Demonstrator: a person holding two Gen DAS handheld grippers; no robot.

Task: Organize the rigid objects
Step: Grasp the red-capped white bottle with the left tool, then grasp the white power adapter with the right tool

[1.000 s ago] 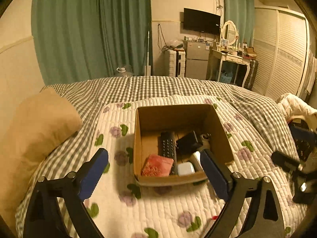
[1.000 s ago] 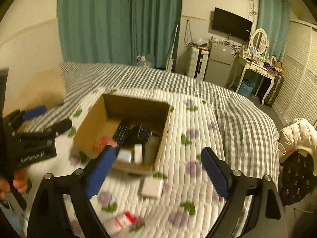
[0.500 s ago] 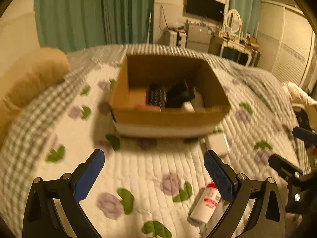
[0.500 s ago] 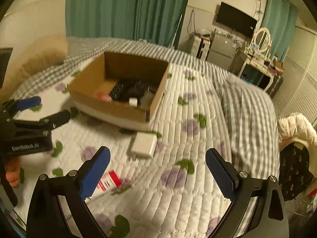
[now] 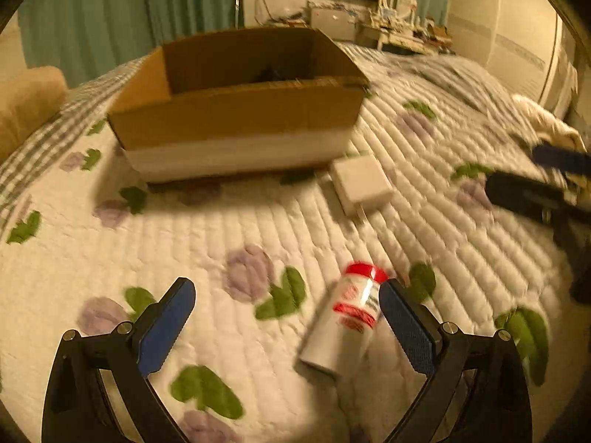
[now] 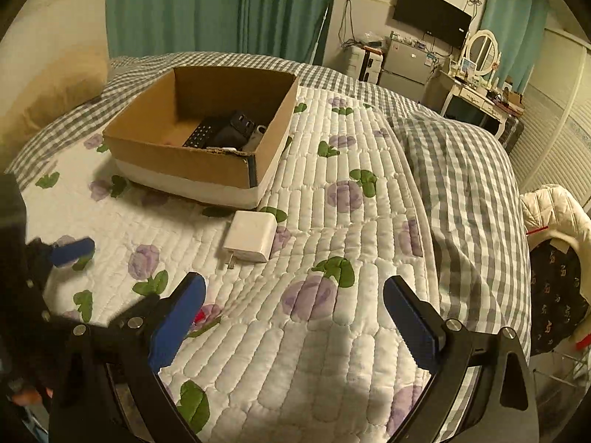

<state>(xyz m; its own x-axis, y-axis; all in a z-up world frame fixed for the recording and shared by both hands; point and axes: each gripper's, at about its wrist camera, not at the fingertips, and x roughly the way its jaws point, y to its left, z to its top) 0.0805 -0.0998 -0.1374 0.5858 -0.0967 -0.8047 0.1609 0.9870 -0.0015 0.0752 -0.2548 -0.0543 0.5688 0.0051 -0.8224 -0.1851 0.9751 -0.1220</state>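
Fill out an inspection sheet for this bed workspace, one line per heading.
Surface: quilted floral blanket over a grey checked cover.
Job's things: cardboard box holds a remote and dark items; white charger beside the box; red-capped bottle lying on the blanket.
Clutter: tan pillow.
Grippers: left gripper open, bottle near its right finger; right gripper open, holding nothing.
Cables: nothing seen on the bed.
Surroundings: green curtains, wall TV, vanity desk.
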